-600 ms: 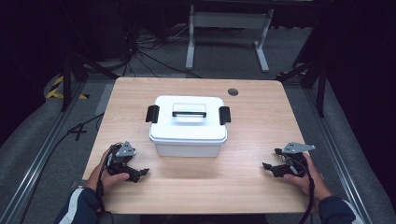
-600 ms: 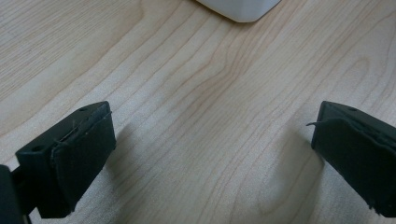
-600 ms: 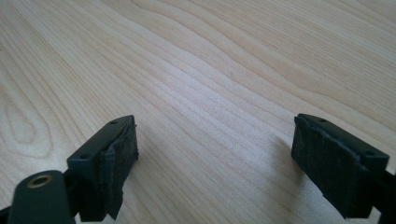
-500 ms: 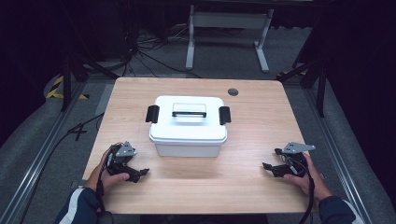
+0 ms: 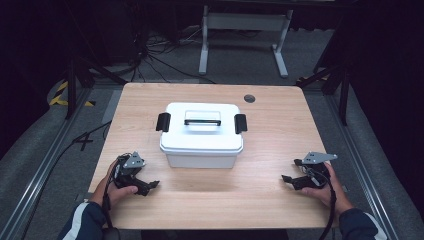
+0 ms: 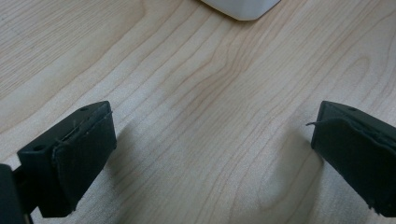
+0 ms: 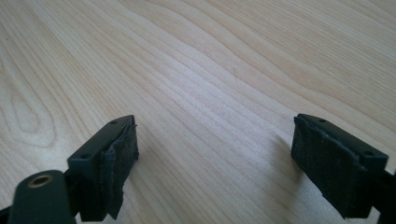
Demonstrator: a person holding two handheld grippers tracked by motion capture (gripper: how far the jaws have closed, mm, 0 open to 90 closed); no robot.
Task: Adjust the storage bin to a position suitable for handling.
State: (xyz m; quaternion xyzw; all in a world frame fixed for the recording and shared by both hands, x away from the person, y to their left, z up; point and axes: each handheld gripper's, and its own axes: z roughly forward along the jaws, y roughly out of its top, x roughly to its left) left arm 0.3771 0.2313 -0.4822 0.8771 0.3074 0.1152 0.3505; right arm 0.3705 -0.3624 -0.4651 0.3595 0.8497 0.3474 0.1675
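While both hands sit low at the near edge of the wooden table (image 5: 280, 125), the white storage box (image 5: 201, 150) stands in the middle of it, a little toward the far side, lid on. And look at that lid: a black-edged carry handle (image 5: 202, 121) lies flat across its top, with a black latch (image 5: 163, 122) on the left end and another black latch (image 5: 240, 123) on the right end, both folded against the box. Over on the left, the left gripper (image 5: 146, 187) rests near the front left corner, held in the person's left hand (image 5: 114, 189), jaws pointing right and a touch toward the person. From the left gripper view its jaws stand wide apart with bare wood grain between them, nothing held, and a white corner of the box peeks in at the top edge, well apart from the pads. Across the table, the right gripper (image 5: 294, 180) sits near the front right, in the right hand (image 5: 327, 190), jaws pointing left toward the middle. Its own view gives the same story: jaws spread wide over plain tabletop, nothing between them. A grey three-cornered plate tops each tool, and a dark cable runs down from each toward the person's sleeves. Far side of the table, a small round dark grommet (image 5: 249, 98) sits in the wood beyond the box's right end. Behind that, a grey metal stand (image 5: 243, 22) rests on the dark floor among loose cables
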